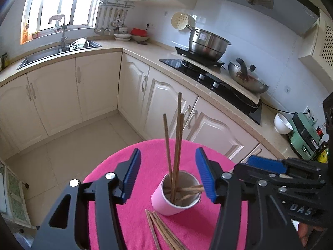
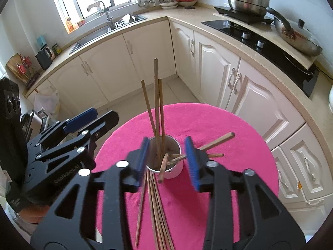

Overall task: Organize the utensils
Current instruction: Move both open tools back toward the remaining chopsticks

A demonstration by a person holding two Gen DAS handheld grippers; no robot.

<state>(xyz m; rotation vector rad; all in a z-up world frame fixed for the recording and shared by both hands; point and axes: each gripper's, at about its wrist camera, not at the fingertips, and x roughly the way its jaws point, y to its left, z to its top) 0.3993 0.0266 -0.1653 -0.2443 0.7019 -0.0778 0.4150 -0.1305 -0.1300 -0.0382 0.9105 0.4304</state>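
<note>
Three chopsticks [image 2: 156, 104] stand upright in the cup [image 1: 164, 202], leaning on its far rim; three or four more lie slanted inside it, their ends poking out over the rim to the right. One short stick [image 2: 163, 167] hangs tilted over the cup's near rim. A loose bundle of chopsticks [image 2: 156, 208], about six though they overlap too much for a sure count, lies flat on the pink cloth [image 2: 239, 166] just in front of the cup.

The left gripper [image 1: 167, 175] is spread wide, nothing between its blue pads; the cup sits in the gap below them, untouched. The right gripper [image 2: 167, 158] is also released, its pads apart on either side of the cup's mouth, gripping nothing.

The cup stands near the middle of a round table covered by the pink cloth. From left to right the kitchen behind holds a window [image 1: 60, 2], a sink [image 1: 52, 55] with a tap, hanging ladles [image 1: 110, 20], cream cabinets [image 1: 97, 87], a black hob [image 1: 208, 73] with a steel pot [image 1: 208, 43] and a wok [image 1: 247, 77], then a white bowl [image 1: 282, 124].
</note>
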